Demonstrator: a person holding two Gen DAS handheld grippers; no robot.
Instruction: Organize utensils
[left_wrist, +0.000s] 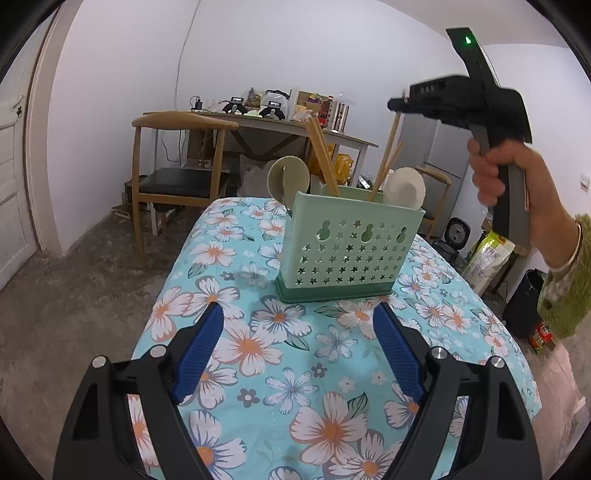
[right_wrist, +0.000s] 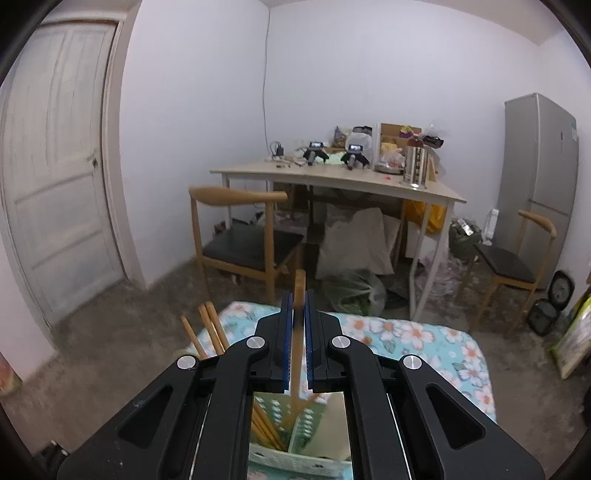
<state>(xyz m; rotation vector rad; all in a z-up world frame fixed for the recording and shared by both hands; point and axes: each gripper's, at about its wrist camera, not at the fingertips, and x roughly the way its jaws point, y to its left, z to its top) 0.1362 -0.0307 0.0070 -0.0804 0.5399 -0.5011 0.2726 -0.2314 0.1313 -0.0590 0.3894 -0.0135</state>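
A mint-green utensil holder with star holes stands on the floral tablecloth. It holds several wooden chopsticks and two pale spoons. My left gripper is open and empty, low over the cloth just in front of the holder. My right gripper is shut on a wooden chopstick and holds it upright above the holder. In the left wrist view the right gripper is high at the right, with the chopstick reaching down into the holder.
A wooden chair and a cluttered table stand beyond the cloth's far edge. A second chair and a fridge stand at the right. Bags and boxes sit on the floor at the right.
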